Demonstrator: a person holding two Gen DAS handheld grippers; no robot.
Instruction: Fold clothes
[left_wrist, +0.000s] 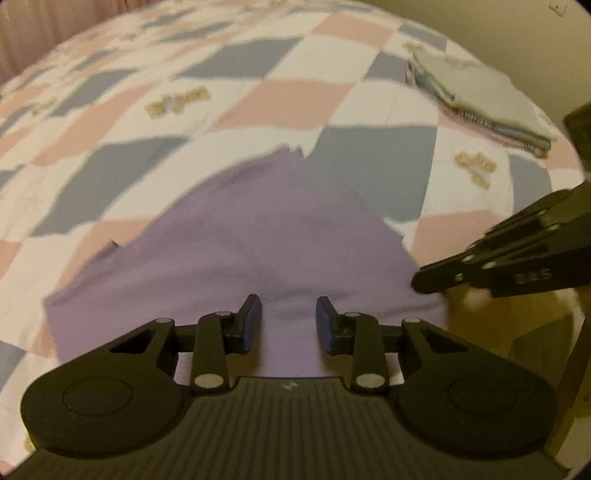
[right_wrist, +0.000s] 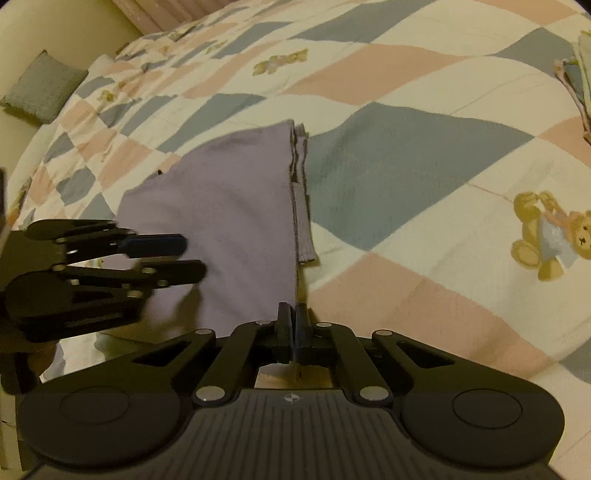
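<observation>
The lilac garment (left_wrist: 236, 236) lies on the bed, on a checked quilt (left_wrist: 258, 99), and hangs over the near edge. The right tool (right_wrist: 294, 328) has its jaws closed on the near right corner of the garment. The left tool (left_wrist: 289, 323) hovers above the near hem, jaws apart and empty. A stack of folded clothes (left_wrist: 476, 98) lies well apart at far right. A grey cushion (right_wrist: 44, 86) lies beyond the bed.

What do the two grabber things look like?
Each hand-held gripper, left and right, is matte black plastic with a ribbed base, two round side discs, and scissor-like link arms joined by silver rivets. The fingers carry dark blue pads. No cables or sleeves show.
</observation>
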